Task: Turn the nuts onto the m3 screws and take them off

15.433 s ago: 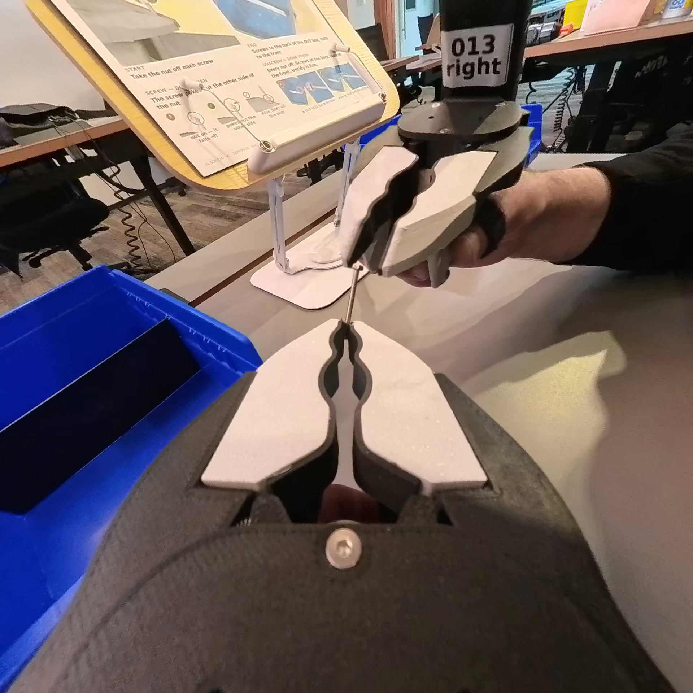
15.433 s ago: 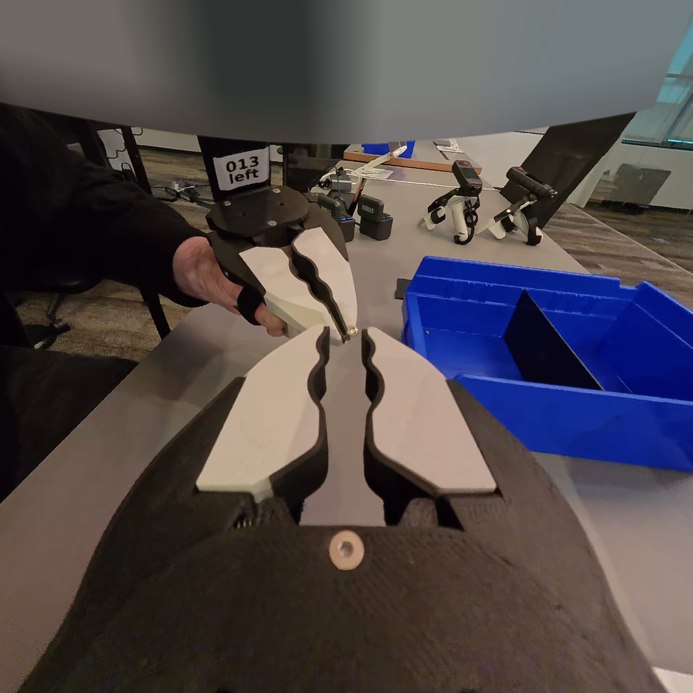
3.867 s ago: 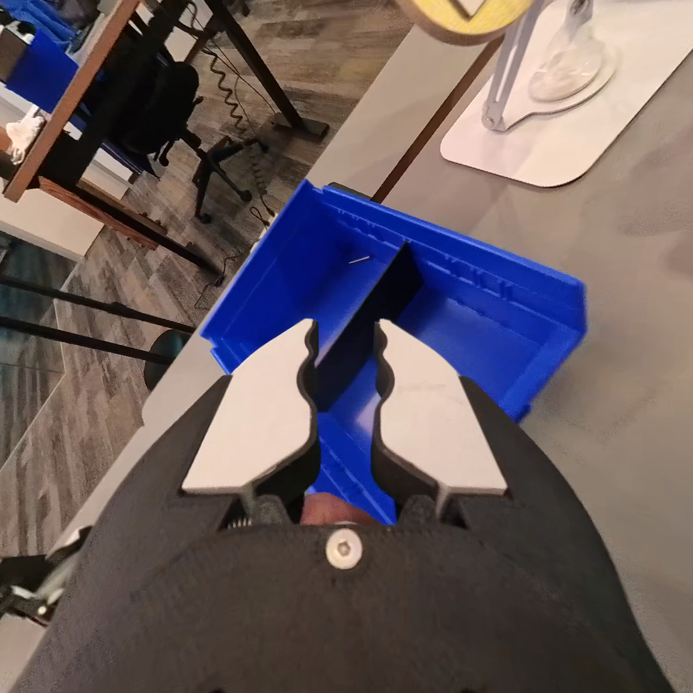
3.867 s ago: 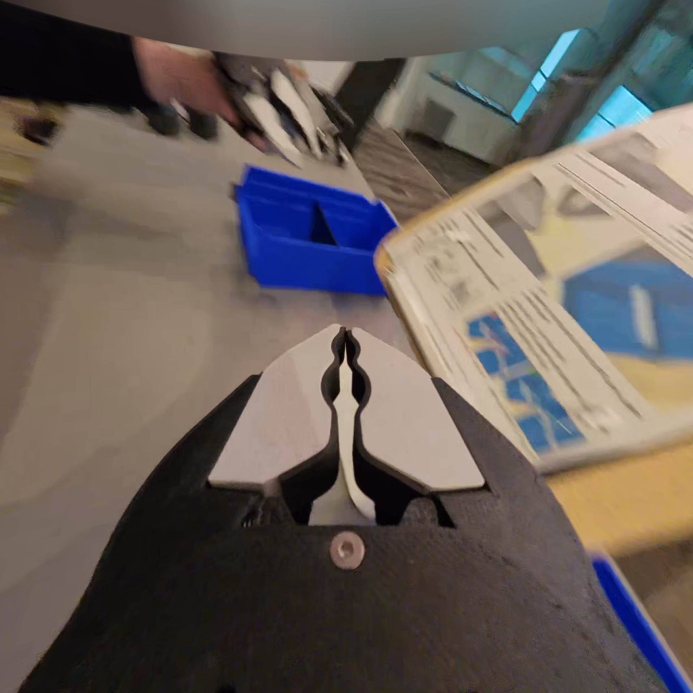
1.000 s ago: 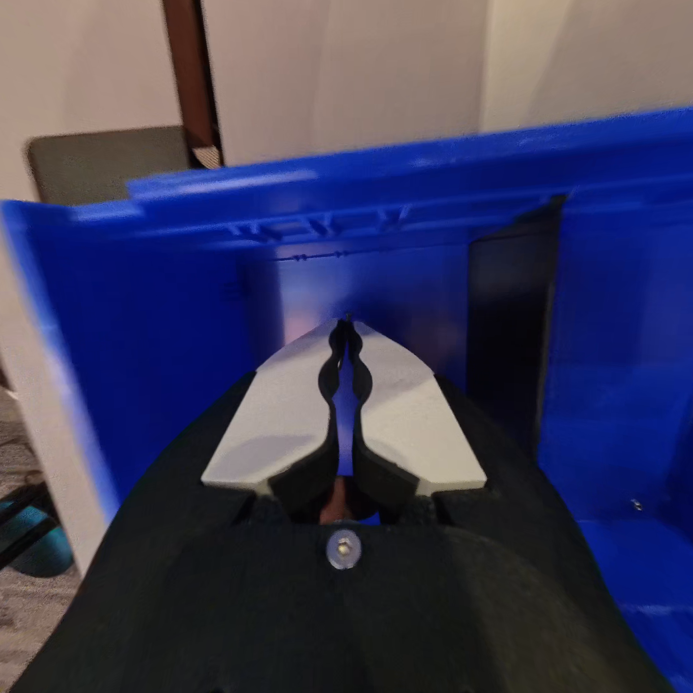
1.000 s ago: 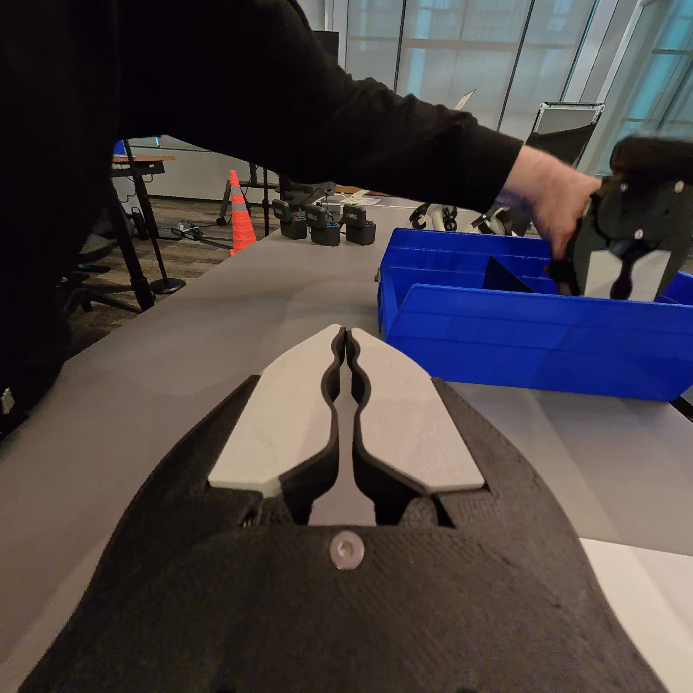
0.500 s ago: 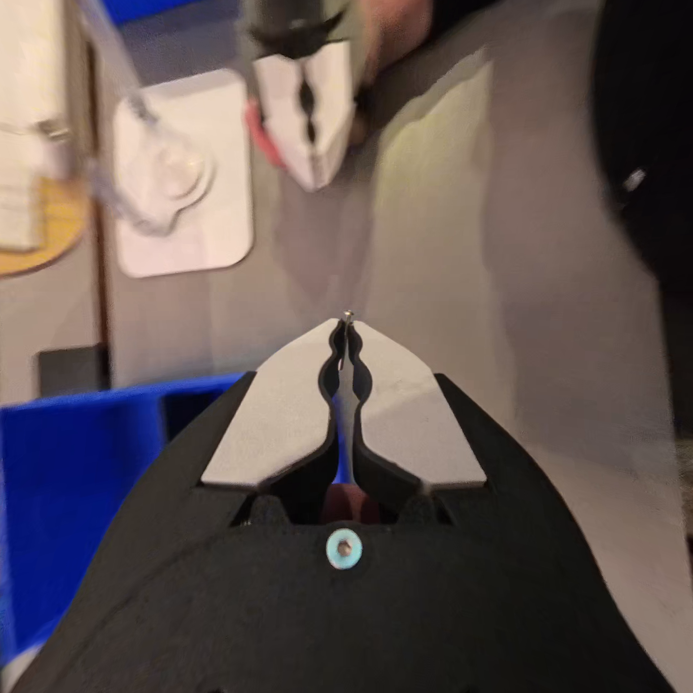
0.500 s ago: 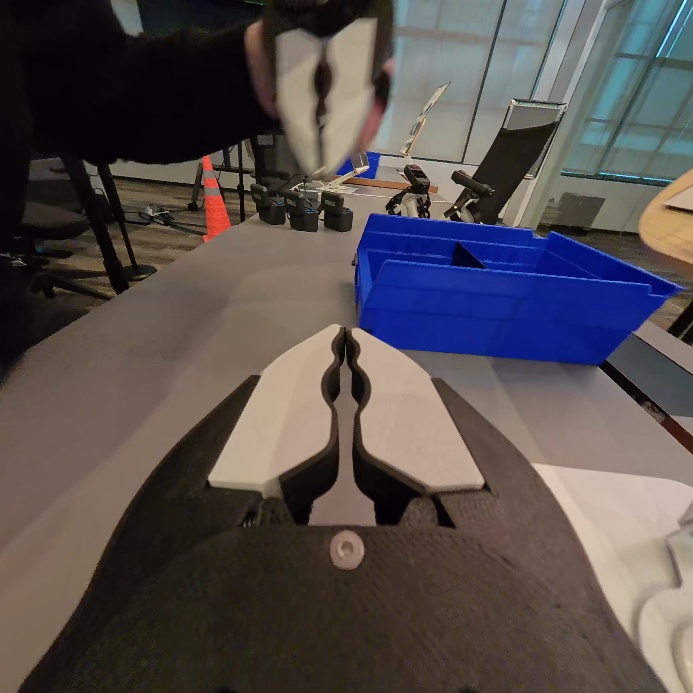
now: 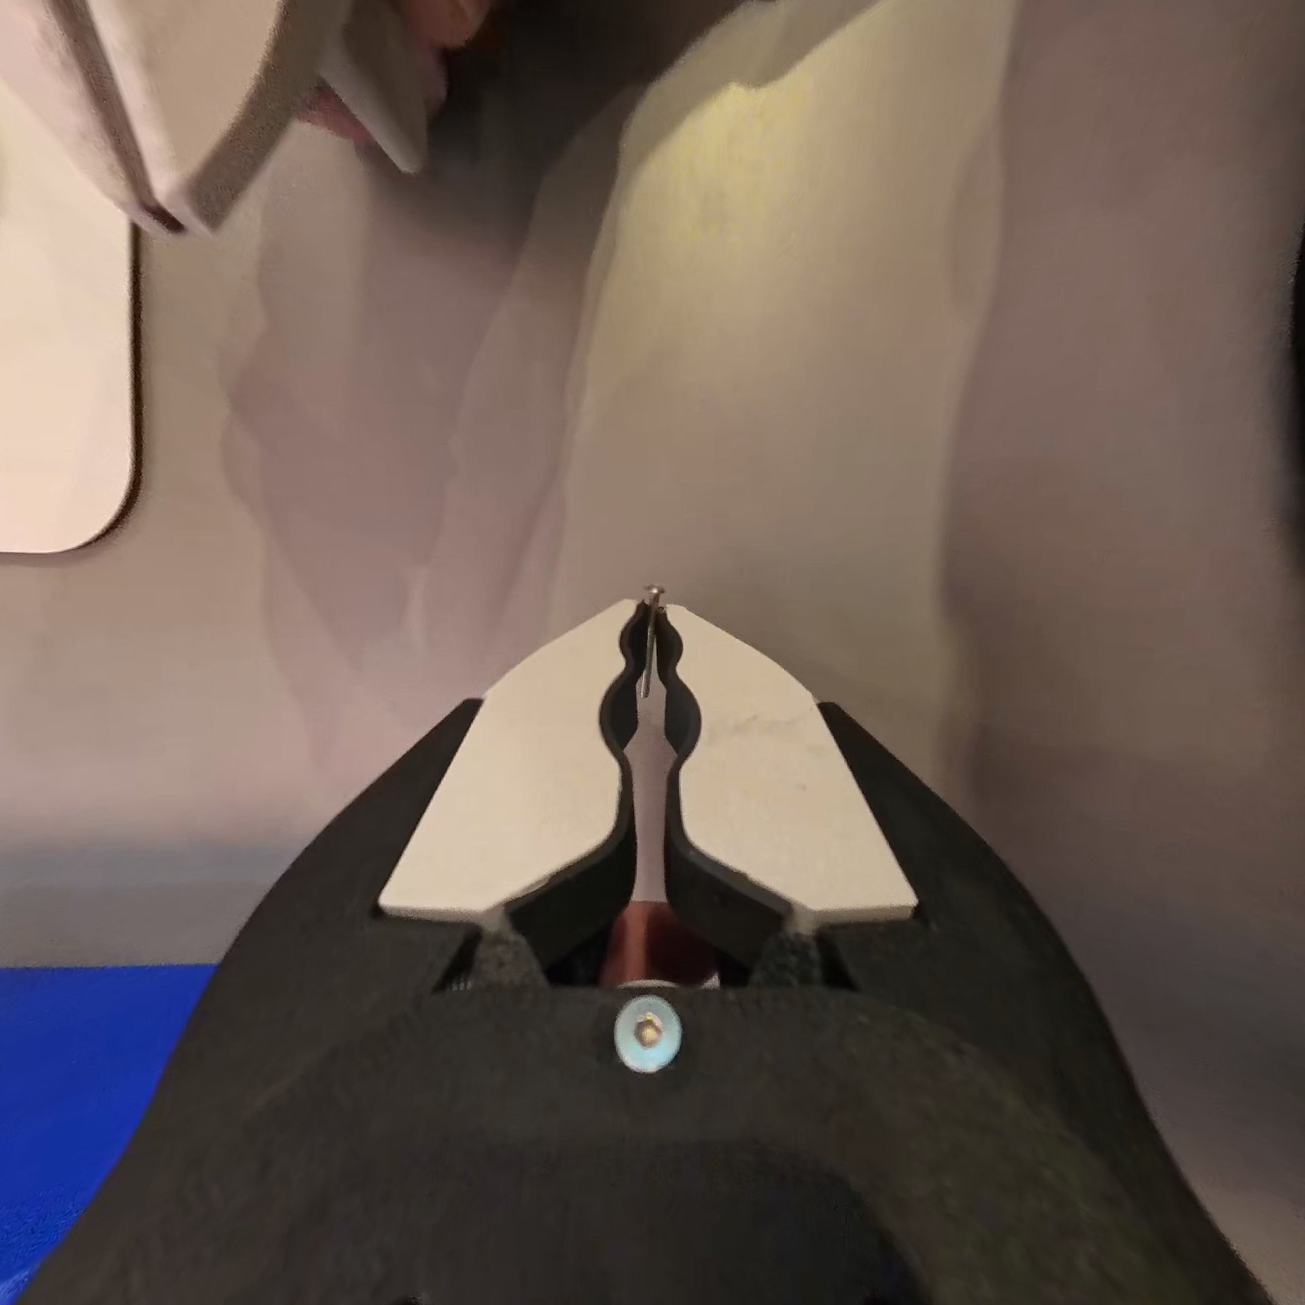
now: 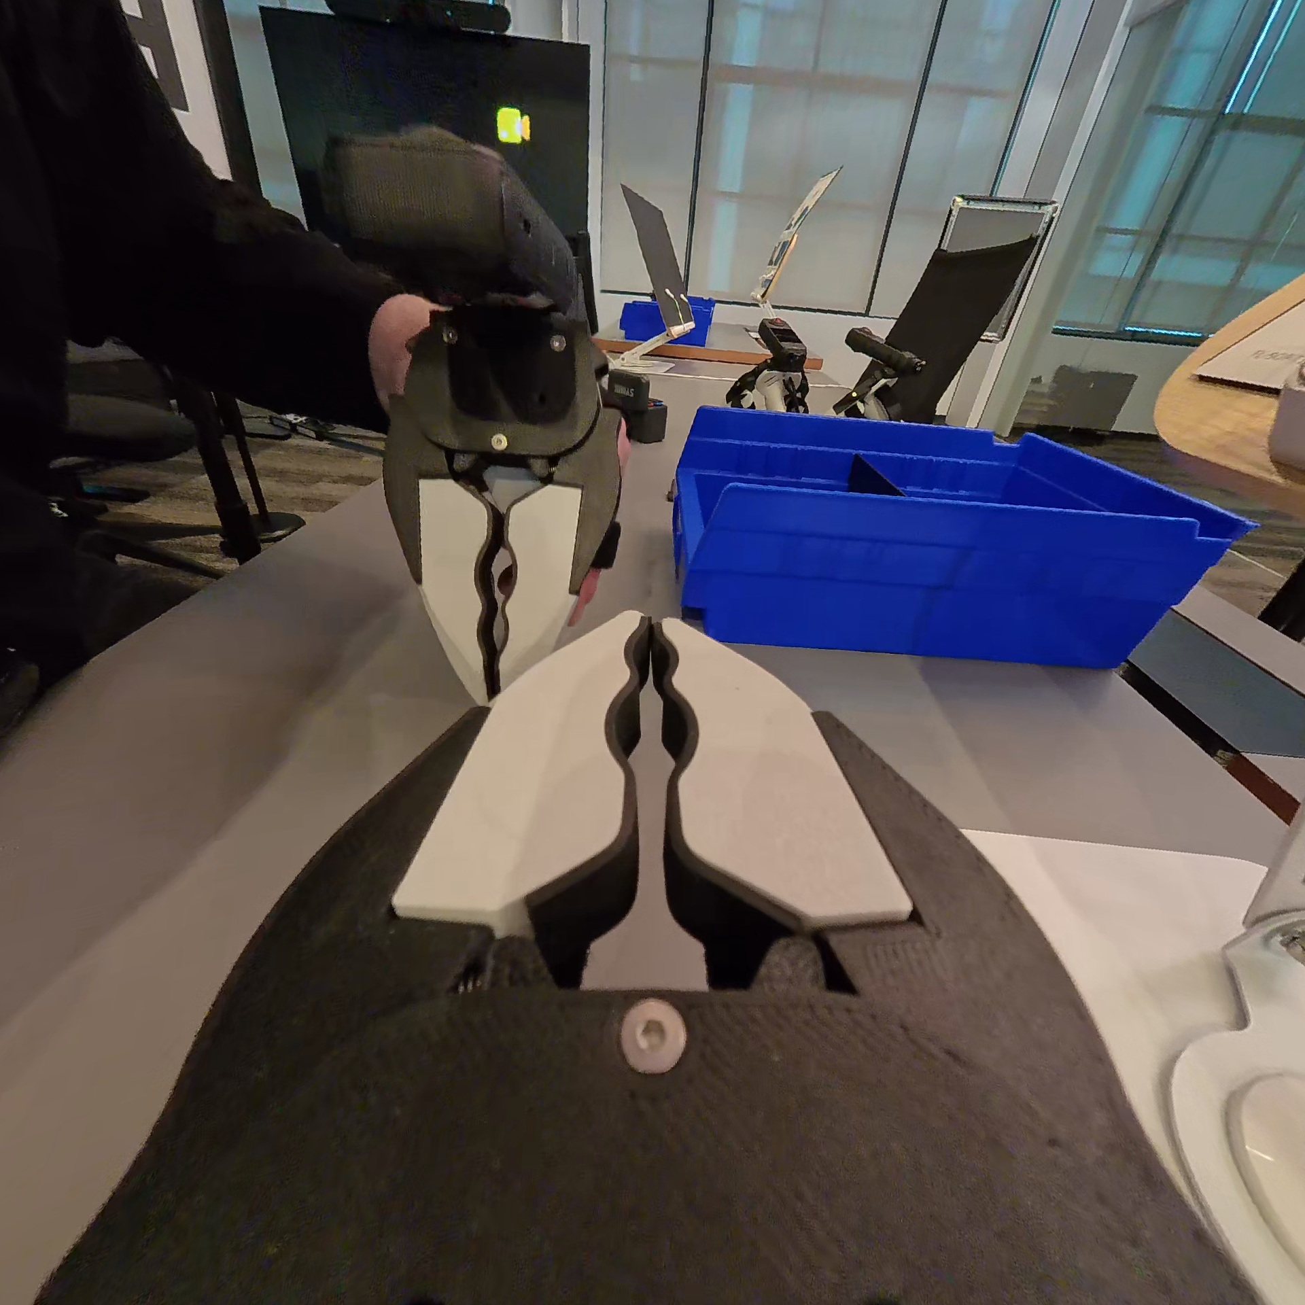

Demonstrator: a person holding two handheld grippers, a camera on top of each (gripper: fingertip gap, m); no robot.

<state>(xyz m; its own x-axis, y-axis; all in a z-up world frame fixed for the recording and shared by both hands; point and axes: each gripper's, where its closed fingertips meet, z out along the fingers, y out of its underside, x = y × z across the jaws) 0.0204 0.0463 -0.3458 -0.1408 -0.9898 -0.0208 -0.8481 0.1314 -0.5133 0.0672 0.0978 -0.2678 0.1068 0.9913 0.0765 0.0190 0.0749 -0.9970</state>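
The thin silver m3 screw [image 9: 650, 639] stands nearly upright at the centre of the left wrist view, its small head poking just past the fingertips and its shank running back into the gap; whether a nut sits on it cannot be told. The left gripper [image 9: 652, 613], with pale grey pads on a black body, is clamped on this screw at its very tips, above the grey tabletop [image 9: 777, 353]. A blue plastic bin [image 9: 85, 1059] fills the lower left corner. In the right wrist view, the right gripper [image 10: 650, 625] at the frame's centre has its jaws pressed together with nothing visible between them, the left gripper's tips just beside its left finger.
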